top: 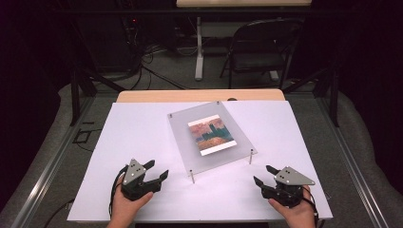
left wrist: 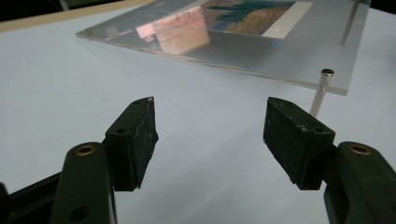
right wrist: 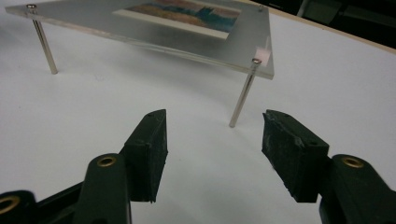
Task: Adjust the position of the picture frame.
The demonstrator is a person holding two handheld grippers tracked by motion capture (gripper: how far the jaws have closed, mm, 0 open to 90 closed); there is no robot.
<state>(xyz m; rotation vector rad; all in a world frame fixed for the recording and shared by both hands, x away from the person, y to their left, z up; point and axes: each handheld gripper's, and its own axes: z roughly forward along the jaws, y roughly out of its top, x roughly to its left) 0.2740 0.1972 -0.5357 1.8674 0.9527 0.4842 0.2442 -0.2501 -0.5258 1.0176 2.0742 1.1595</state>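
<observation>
Plainly, the work is at its approach stage: both grippers sit low in the high view, on either side of a clear acrylic plate on four thin metal legs (top: 183, 128), which stands at the centre of the white tabletop (top: 138, 128) with a colourful landscape print with a white border (top: 211, 134) under its surface. The left gripper (top: 158, 170) rests at the lower left, the right gripper (top: 261, 175) at the lower right; each has its jaws spread wide with nothing between them, and neither touches the plate. In the left gripper view a near metal leg (left wrist: 319, 95) rises just beyond the right jaw; in the right gripper view another leg (right wrist: 243, 95) stands between the jaws, farther off. Likely the next move calls for each gripper to advance to the plate's near edge or legs and close squarely, keeping the plate level.
</observation>
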